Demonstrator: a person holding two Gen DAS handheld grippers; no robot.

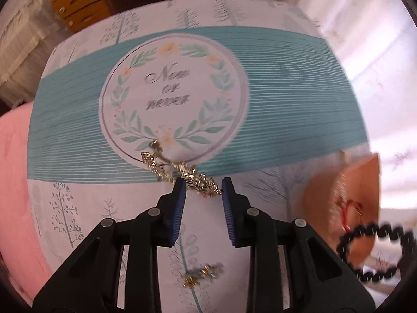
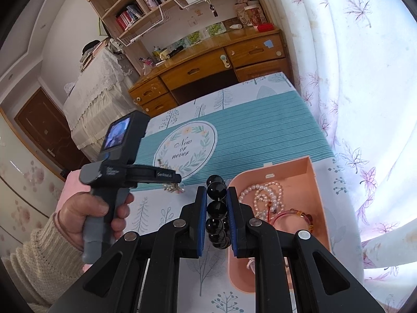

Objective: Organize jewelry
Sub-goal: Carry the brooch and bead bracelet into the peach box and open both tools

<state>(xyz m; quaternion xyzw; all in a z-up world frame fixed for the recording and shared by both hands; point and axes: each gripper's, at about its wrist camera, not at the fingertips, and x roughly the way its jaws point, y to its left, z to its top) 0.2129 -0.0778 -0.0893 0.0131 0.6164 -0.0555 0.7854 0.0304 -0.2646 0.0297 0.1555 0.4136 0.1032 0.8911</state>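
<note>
On the patterned counter (image 1: 273, 83), just below the printed wreath, lies a gold ornament (image 1: 179, 170), a leafy brooch or hair clip as far as the blur allows; its long axis runs on a diagonal in the left wrist view, from a small hooked end at upper left, on the wreath's rim, down to the right, where its lower end sits between the tips of the left claw (image 1: 203, 186); that claw is spread, its blue pads flanking the piece without clearly pinching it, so the step in hand for the left side looks like lining up a pick; the next move likely calls for pressing together across the narrow width of the ornament, low to the cloth, since a thin piece may slip; a smaller gold trinket (image 1: 203, 274) rests nearer the camera, still loose; the right claw (image 2: 216, 195) is pinched on a black bead bracelet (image 2: 216, 208), whose visible run of beads lines up along the fingers, pointing away from the camera; it hangs just beside the pink box (image 2: 320, 208), left of its wall, which already contains a pearl strand (image 2: 263, 193) and a red bangle (image 2: 292, 215); carrying the beads rightward over the rim and letting go seems the remaining move.
</note>
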